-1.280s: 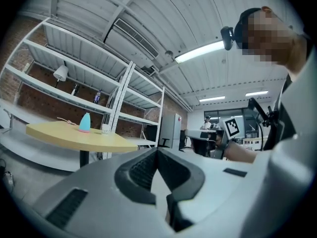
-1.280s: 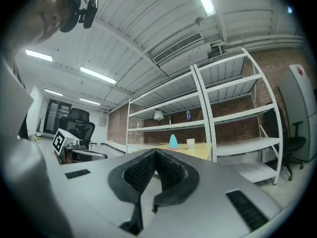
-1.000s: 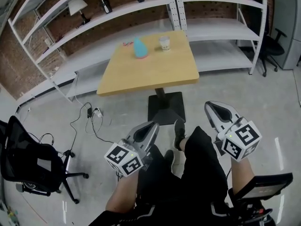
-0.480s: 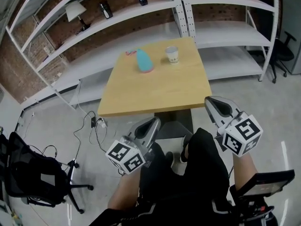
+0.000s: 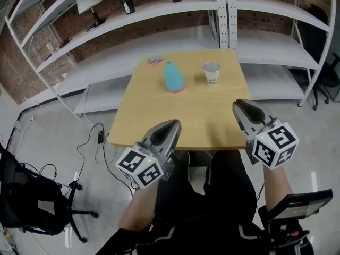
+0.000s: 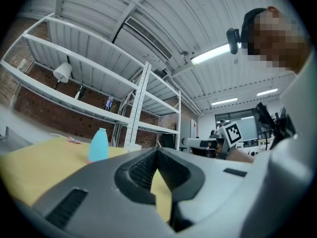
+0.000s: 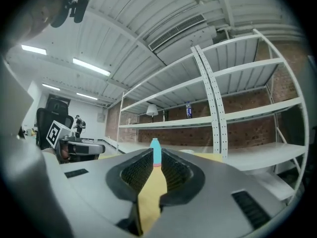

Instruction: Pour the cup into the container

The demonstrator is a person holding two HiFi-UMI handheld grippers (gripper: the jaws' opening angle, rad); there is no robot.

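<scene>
On the wooden table (image 5: 159,121), a white paper cup (image 5: 211,72) stands at the far right. A teal bottle-shaped container (image 5: 173,76) stands upright to its left. Both my grippers hover level over the table's near edge, well short of both objects. My left gripper (image 5: 173,124) is shut and empty, its tips meeting (image 6: 157,150); the container (image 6: 98,145) shows to its left. My right gripper (image 5: 238,105) has just been opening: a narrow gap (image 7: 156,153) holds nothing, and through it I see the container (image 7: 156,147).
A small pink item (image 5: 155,60) lies at the table's far left. White metal shelving (image 5: 159,12) runs behind the table, bearing a lamp (image 5: 86,3) and bottles. An office chair (image 5: 32,206) and floor cables (image 5: 90,142) are at the left.
Both grippers and the person have come forward to the table. The grippers were over the floor and legs; their tips now hang over the table's near edge.
</scene>
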